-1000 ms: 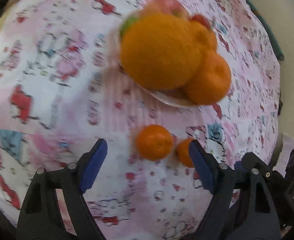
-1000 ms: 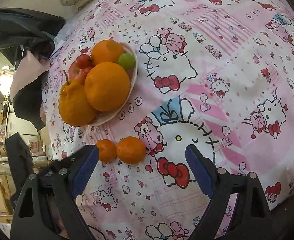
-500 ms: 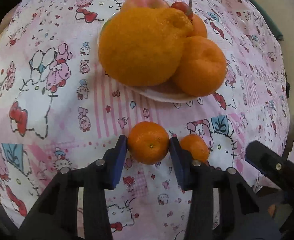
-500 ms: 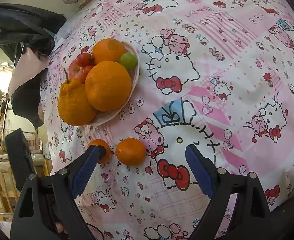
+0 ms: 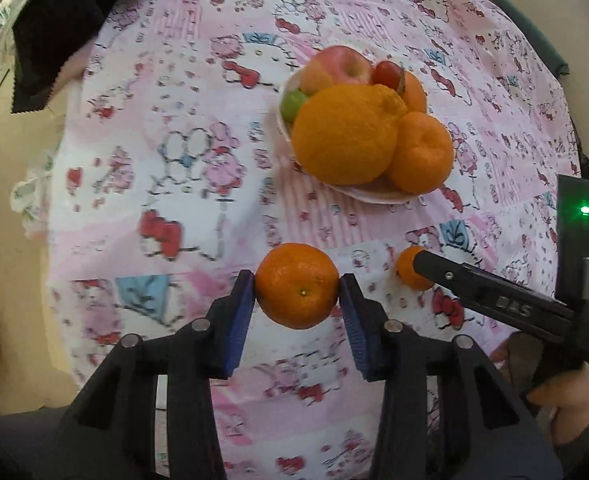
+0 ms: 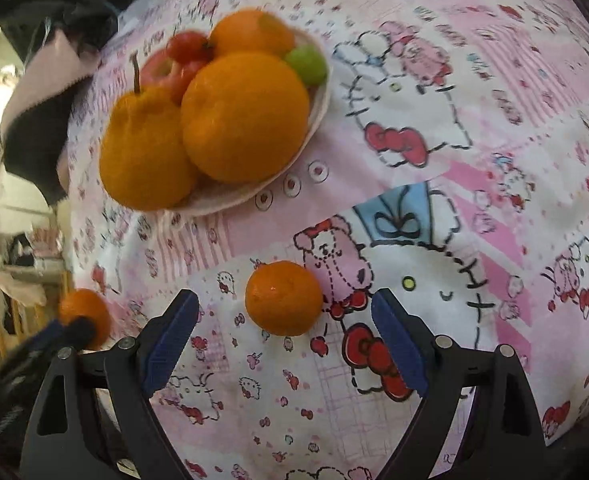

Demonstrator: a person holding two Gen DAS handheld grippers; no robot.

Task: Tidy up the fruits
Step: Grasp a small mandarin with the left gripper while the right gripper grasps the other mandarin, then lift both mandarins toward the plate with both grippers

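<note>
Where the left gripper (image 5: 297, 285) reaches down over a pink cartoon-print tablecloth (image 5: 182, 184), its two blue pads pinch a small mandarin (image 5: 297, 285) from either side; the jaws have just been closing onto it. Just to its right, a second small mandarin (image 6: 283, 298) lies on the cloth, and the right gripper (image 6: 284, 338) hangs over it with jaws spread wide, the fruit just ahead of the blue pads and touching neither. A hand (image 5: 566, 384) grips that tool's handle at the lower right edge of the left view. Farther off sits a pale plate (image 5: 378, 194) heaped with fruit: a large knobbly orange (image 5: 344, 134), a smaller orange (image 5: 420, 152), a red apple (image 5: 344, 66), a green fruit (image 5: 292, 104) and what may be a small tomato (image 5: 386, 74), though it is blurred. Beyond, a dark cloth (image 5: 54, 40) drapes the table's far corner.
</note>
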